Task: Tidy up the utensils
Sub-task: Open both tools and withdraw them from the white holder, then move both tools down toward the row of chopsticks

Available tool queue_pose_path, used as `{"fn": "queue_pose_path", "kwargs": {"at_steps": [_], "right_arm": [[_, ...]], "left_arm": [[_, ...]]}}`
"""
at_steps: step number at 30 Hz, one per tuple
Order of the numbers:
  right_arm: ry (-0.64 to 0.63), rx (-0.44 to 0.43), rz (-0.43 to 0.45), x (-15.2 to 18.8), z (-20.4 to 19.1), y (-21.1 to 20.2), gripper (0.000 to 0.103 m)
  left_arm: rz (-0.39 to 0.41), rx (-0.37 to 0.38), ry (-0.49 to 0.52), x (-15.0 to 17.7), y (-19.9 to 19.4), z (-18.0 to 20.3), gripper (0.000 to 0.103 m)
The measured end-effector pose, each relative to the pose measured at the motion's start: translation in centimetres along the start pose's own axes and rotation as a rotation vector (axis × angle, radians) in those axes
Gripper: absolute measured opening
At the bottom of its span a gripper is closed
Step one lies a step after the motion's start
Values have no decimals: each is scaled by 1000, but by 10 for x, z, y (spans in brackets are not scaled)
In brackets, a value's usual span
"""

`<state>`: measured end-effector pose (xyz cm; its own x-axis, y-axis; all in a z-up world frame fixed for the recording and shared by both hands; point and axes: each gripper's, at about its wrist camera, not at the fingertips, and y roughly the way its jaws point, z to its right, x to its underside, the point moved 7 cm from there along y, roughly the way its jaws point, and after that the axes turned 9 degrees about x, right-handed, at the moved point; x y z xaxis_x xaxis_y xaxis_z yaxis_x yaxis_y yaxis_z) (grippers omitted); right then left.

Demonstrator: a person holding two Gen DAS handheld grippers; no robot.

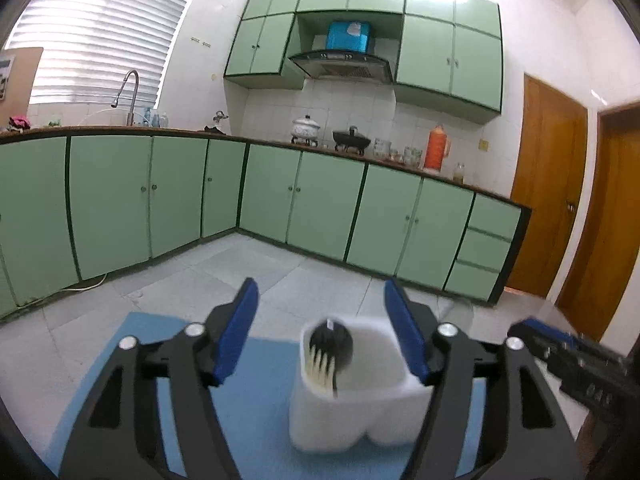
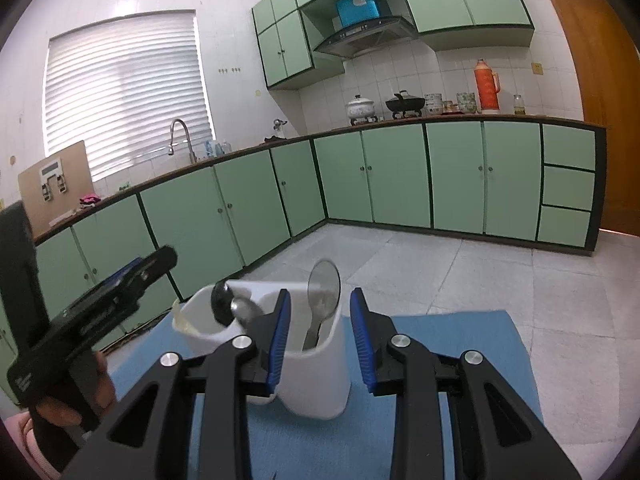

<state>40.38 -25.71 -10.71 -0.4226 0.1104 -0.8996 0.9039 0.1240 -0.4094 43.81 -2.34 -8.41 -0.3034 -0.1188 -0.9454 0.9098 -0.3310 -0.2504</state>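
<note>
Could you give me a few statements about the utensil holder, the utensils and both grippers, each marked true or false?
1. The white utensil holder stands on a blue mat. True.
2. A metal spoon stands bowl-up in the holder. True.
3. The left gripper is clamped on a fork. False: its jaws stand open with nothing gripped between them.
4. The holder lies tipped over on its side. False: it stands upright.
5. The right gripper has one pad inside the holder and one outside it. True.
6. An orange thermos stands on the floor. False: it is on the counter.
</note>
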Motion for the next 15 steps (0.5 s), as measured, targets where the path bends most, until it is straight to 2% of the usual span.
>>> {"fn": "queue_pose_path", "kwargs": {"at_steps": [3,5,6,9,11,15], "right_arm": [[-9,13,-25,13,1,-15,33],[-6,27,-44,27,5,-30,45],[-3,31,-51,32,6,-35,47],[1,56,-91,58,12,-59,59],[12,81,-111,71,17,-72,74],[11,118,-166,102,24,-102,88]], "left_arm": [[-54,-14,2,17,-22,1,77],[-81,-8,-6,29,-36,0,86],[-99,-14,-7,37,-46,-1,88],[-147,-33,19,59,-73,0,90],[-175,-40,17,72,-88,-2,91],[-236,-50,11,99,-123,-2,94]]}}
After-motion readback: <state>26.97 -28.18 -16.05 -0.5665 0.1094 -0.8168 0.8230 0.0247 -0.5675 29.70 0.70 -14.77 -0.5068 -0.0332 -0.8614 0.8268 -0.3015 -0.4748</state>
